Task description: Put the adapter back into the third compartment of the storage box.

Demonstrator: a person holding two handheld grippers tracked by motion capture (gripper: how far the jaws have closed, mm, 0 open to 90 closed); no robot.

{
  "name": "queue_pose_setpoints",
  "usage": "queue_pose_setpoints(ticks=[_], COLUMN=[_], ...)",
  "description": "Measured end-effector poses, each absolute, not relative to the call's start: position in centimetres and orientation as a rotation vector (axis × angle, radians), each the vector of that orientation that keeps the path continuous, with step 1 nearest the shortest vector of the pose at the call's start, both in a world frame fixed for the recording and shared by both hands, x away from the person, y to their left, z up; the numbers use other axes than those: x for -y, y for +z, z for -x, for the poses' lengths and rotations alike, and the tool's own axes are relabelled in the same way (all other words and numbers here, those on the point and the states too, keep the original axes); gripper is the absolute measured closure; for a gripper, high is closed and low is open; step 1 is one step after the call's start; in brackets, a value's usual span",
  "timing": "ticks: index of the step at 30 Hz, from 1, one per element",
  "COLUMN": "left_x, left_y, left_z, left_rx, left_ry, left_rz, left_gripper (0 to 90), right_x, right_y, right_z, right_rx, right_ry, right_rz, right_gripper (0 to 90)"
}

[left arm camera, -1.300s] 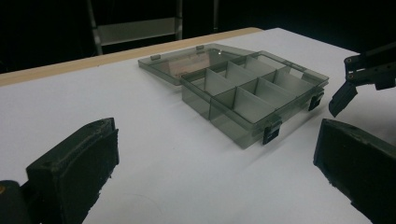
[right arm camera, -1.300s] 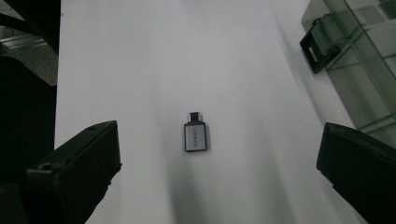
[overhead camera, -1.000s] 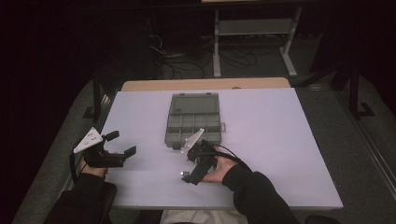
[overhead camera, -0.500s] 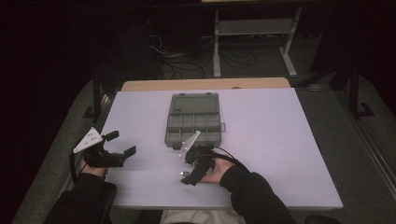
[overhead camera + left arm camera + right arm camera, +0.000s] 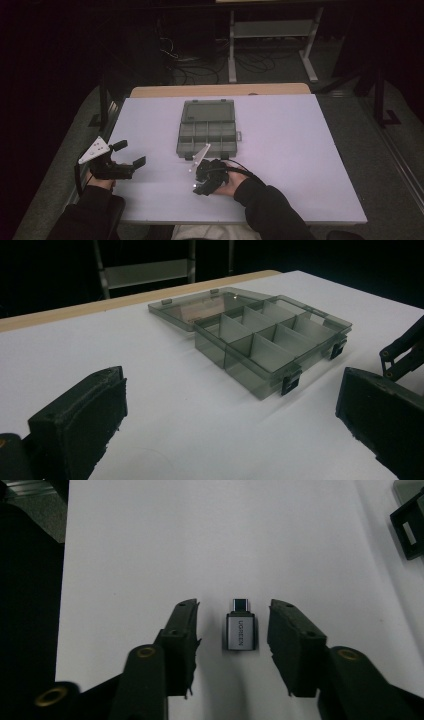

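A small grey USB adapter (image 5: 240, 632) lies flat on the white table (image 5: 290, 150). My right gripper (image 5: 234, 607) is open and points down at it, one jaw on each side, neither touching. In the high view the right gripper (image 5: 197, 184) sits just in front of a smoky clear organizer box (image 5: 207, 132), whose lid lies open and whose compartments look empty. My left gripper (image 5: 131, 153) hovers open near the table's left edge. In its own view the left gripper (image 5: 235, 390) faces the organizer box (image 5: 270, 347) with nothing between its jaws.
A wooden strip (image 5: 220, 90) runs along the table's far edge. Beyond it are a metal shelf frame (image 5: 272, 35) and loose cables (image 5: 195, 62) on a dark floor. One black latch of the box (image 5: 407, 527) shows at the top right of the right gripper view.
My right gripper has tipped slightly lower over the table, staying in nearly the same spot. The left gripper has not moved.
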State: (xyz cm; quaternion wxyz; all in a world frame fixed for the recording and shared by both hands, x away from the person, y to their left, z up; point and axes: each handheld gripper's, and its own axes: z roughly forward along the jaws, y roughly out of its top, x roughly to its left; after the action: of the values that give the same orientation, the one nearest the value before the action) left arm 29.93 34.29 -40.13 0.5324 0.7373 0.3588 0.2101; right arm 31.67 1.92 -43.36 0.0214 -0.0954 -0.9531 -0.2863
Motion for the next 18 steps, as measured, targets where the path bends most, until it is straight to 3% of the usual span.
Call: queue_pose_setpoints(ticks=[9,18], left_x=[-34.29,-34.25], left_y=[-40.14,-40.15], left_z=[-29.93,-29.93], left_rx=[-0.853,-0.852], left_ry=[0.500,0.499], left_rz=[-1.760,-1.761], left_gripper=[0.0,0.0], right_x=[-2.11,-1.93], right_y=[-43.37,-43.18], right_z=[-31.37,-31.36], right_rx=[3.013,3.043], right_ry=[-0.874,-0.878], right_rz=[0.312,0.317], right_gripper=[71.4,75.1])
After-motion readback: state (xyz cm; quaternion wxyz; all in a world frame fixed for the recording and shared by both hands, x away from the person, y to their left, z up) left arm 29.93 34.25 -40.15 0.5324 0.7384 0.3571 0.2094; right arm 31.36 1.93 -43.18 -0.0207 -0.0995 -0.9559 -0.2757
